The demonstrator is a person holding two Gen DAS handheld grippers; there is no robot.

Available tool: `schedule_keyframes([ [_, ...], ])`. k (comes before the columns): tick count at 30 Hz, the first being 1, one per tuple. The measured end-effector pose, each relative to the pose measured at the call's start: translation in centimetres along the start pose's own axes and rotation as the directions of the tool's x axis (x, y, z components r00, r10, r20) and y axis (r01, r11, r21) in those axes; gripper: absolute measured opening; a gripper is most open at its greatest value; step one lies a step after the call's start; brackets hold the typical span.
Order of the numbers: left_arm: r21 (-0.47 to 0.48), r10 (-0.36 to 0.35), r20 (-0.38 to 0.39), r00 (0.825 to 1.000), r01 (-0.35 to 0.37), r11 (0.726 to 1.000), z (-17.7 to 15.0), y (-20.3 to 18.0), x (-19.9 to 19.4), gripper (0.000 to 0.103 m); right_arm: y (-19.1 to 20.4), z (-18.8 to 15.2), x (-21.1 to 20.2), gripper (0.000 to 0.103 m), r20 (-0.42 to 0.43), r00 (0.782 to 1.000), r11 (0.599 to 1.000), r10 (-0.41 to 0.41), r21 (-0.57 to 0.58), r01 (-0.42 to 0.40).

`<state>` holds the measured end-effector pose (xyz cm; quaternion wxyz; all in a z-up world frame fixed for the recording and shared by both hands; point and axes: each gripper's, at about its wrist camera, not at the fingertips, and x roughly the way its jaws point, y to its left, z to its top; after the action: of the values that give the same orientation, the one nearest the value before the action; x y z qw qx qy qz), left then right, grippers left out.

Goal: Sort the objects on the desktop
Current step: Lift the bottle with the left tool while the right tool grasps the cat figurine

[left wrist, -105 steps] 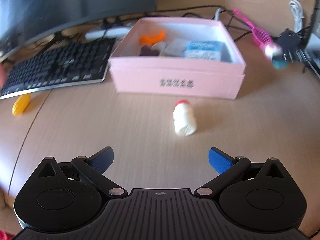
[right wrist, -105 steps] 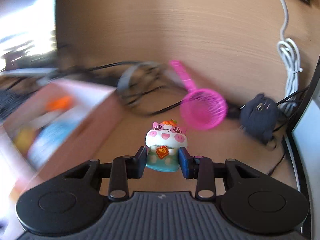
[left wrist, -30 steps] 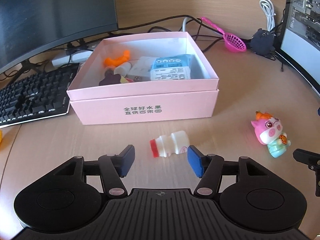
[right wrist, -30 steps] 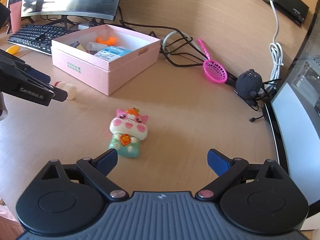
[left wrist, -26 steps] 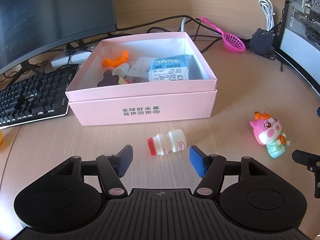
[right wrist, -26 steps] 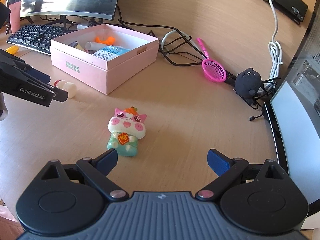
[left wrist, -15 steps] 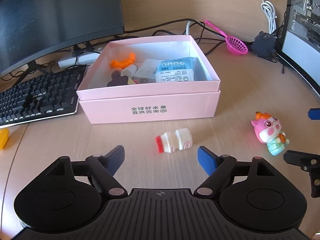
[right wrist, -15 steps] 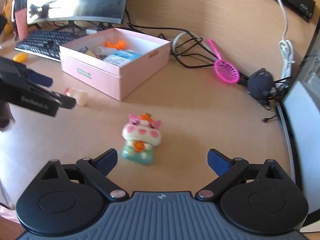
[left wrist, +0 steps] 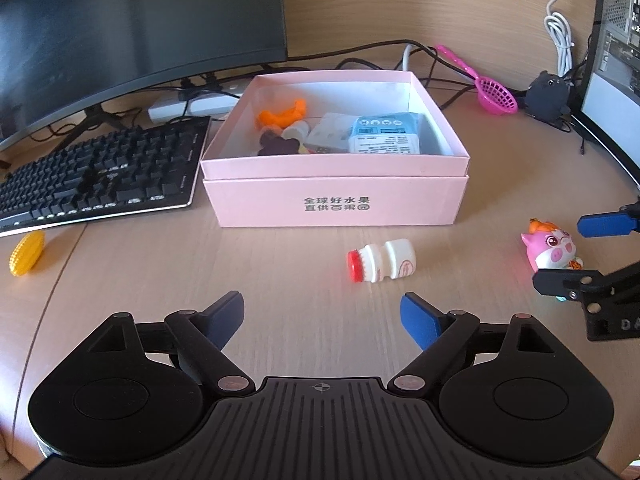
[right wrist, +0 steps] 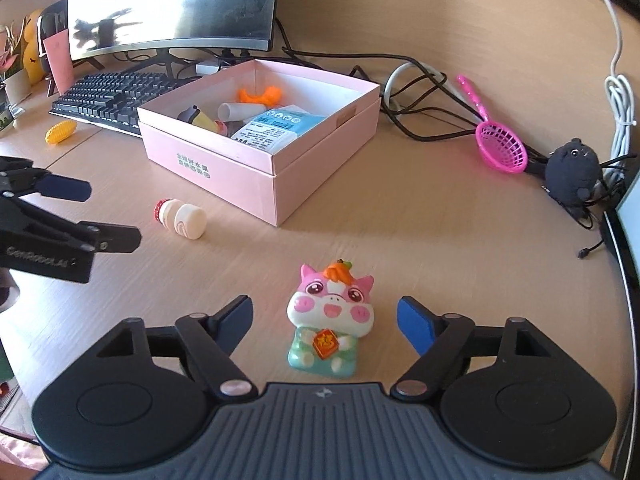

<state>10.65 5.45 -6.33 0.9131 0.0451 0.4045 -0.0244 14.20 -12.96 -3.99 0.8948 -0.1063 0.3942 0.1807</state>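
Both tongs have shifted: my right tongs (right wrist: 325, 318) now straddle the pig (right wrist: 331, 322), closing but not touching; my left tongs (left wrist: 322, 313) are opening, empty, short of the bottle (left wrist: 382, 261). Next I pinch the pig for the box (right wrist: 280, 184).

your left wrist camera looks down along its fingers, close above the desk (left wrist: 280, 272), facing the pink box (left wrist: 336, 200). your right wrist camera looks down the same way, nearer the pig toy (right wrist: 332, 320). both views share box, bottle (left wrist: 382, 266) and pig toy.
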Motion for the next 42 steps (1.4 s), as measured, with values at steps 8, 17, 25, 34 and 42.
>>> schedule_keyframes([
  [8,-0.001,-0.003,-0.003,1.000,0.003,1.000,-0.1,-0.1,-0.1,0.090,-0.6,0.3,1.6,0.049,-0.033,0.999,1.000,0.011,0.016,-0.011],
  [17,0.017,-0.037,0.011,0.999,0.037,0.999,0.8,-2.4,1.4,0.087,-0.9,0.1,-1.3,0.048,0.007,1.000,1.000,0.015,0.012,-0.016],
  [25,0.028,-0.053,-0.009,0.999,0.053,0.998,2.2,-3.5,3.5,0.074,-1.7,-0.5,-3.6,0.048,0.024,1.000,1.000,0.008,0.017,-0.008],
  [34,0.035,-0.052,-0.022,0.998,0.053,0.998,2.3,-4.0,3.8,0.049,-1.6,-1.1,-4.3,0.048,0.015,1.000,1.000,0.022,0.006,-0.022],
  [42,0.095,-0.087,-0.011,0.996,0.087,0.992,-0.6,-3.9,-1.2,0.049,0.5,-0.2,-5.7,0.048,0.012,0.992,0.989,0.122,-0.084,-0.121],
])
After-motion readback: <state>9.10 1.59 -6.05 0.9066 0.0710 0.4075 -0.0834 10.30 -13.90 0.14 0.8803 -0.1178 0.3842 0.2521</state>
